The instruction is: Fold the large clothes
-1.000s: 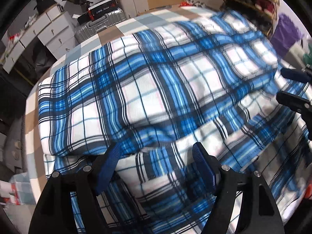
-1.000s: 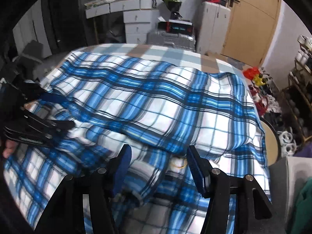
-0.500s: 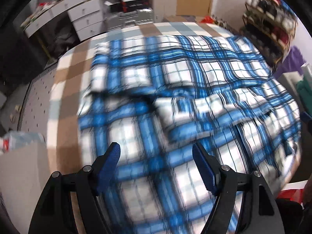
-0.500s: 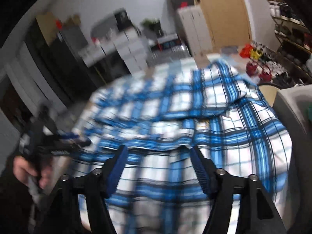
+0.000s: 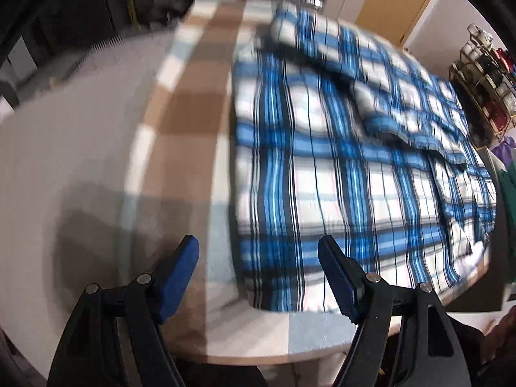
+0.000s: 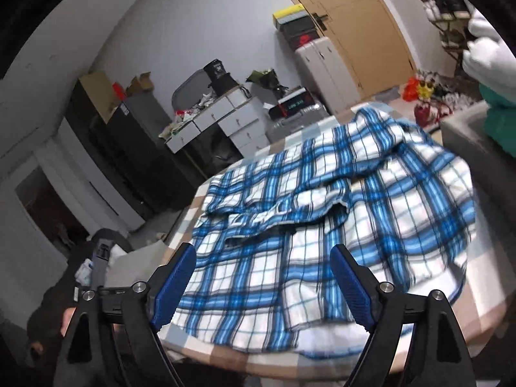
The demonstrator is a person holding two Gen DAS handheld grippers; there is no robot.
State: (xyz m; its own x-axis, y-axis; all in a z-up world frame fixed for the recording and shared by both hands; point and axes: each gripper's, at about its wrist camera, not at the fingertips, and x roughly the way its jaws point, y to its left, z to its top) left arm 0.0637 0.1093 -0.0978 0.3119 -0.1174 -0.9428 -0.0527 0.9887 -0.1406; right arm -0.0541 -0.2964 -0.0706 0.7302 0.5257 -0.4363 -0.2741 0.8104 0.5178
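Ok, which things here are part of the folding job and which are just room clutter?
For the job:
plaid shirt
checked table
left tool, open
right tool, open

Lying about:
white drawers
suitcase
shoe rack

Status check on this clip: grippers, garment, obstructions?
Left gripper open, empty, above the table edge. Right gripper open, empty. Plaid shirt spread on table, part folded over, rumpled. Nothing in the way.
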